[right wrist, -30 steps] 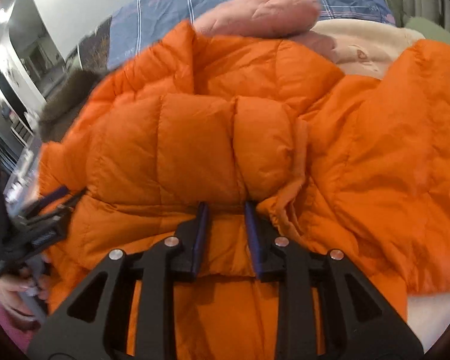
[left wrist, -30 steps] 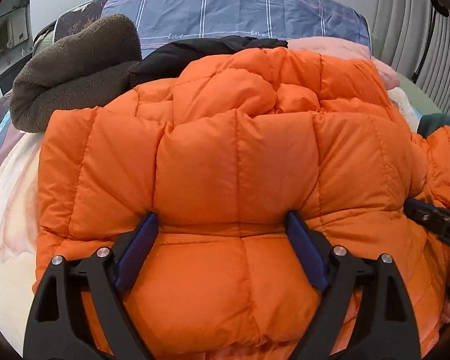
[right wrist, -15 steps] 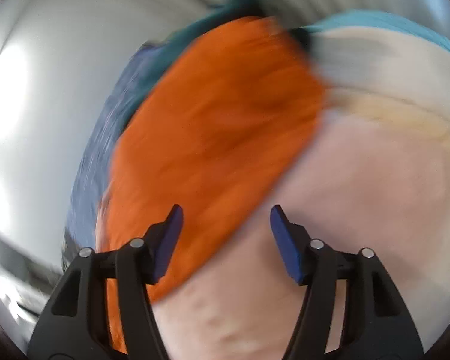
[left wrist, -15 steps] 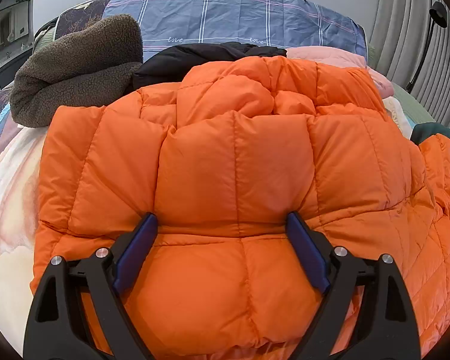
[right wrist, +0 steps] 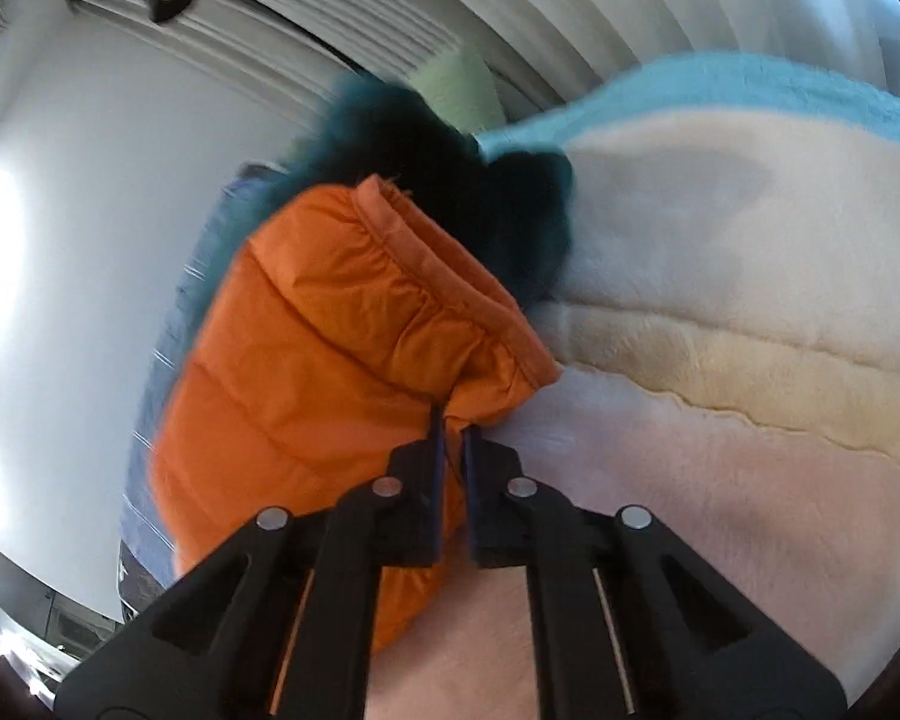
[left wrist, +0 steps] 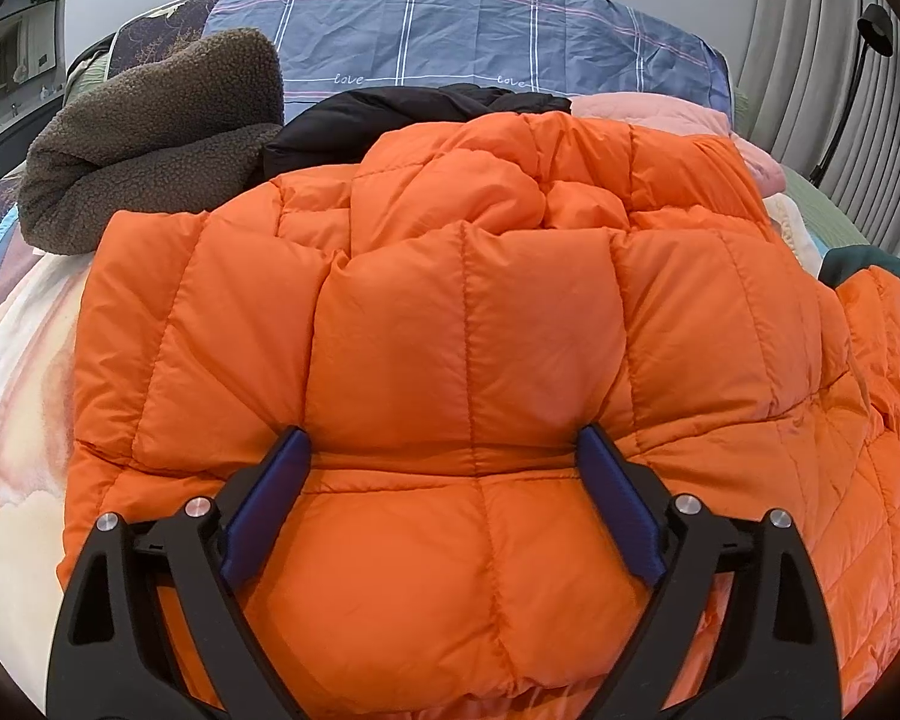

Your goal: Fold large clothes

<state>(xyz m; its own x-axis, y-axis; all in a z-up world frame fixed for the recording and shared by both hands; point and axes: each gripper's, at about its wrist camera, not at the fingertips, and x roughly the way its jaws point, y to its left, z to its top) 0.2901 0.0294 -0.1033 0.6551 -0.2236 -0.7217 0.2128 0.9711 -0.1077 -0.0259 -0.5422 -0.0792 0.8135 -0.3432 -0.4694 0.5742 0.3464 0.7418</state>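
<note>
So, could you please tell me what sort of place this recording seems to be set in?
Most likely a bedroom: the orange puffer jacket lies on a bed covered by a pastel fleece blanket, with a blue checked pillow at its head, other clothes piled nearby, and pleated curtains along the side.

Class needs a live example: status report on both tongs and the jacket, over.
Left tongs open, pressed on orange jacket. Right tongs shut on sleeve cuff. Dark teal garment touching cuff.

Bed (left wrist: 6, 432), orange jacket (left wrist: 468, 330), brown fleece (left wrist: 150, 138)
</note>
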